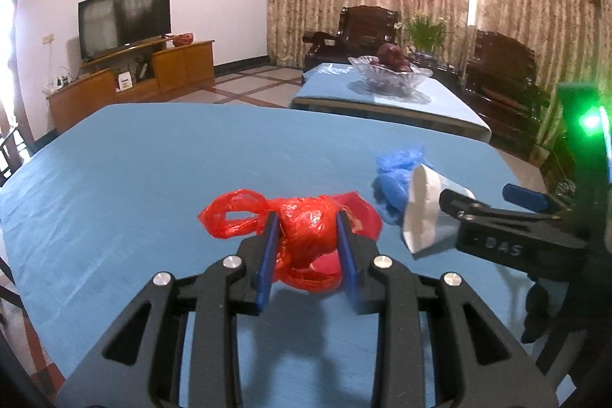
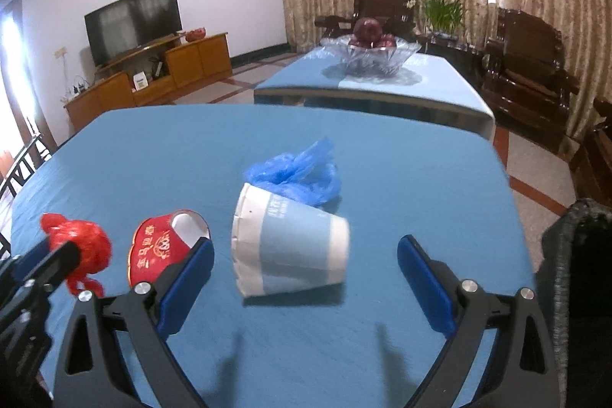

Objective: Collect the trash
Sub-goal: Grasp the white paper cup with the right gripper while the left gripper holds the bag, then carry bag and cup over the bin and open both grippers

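Observation:
A crumpled red plastic bag (image 1: 306, 236) lies on the blue table; my left gripper (image 1: 306, 239) is shut on it, blue pads on either side. The bag also shows in the right wrist view (image 2: 82, 247). A white and light-blue paper cup (image 2: 287, 247) lies on its side, mouth to the left, between the wide-open fingers of my right gripper (image 2: 306, 266), apart from both pads. The cup shows in the left wrist view (image 1: 428, 213) too. A crumpled blue plastic bag (image 2: 298, 171) lies just behind the cup. A red paper cup (image 2: 164, 247) lies on its side left of it.
The table (image 2: 420, 178) has a blue cloth. A second blue table (image 2: 382, 83) behind holds a glass bowl of red fruit (image 2: 369, 48). A dark container's rim (image 2: 573, 255) is at the right edge. Wooden chairs, curtains, a TV and cabinet stand beyond.

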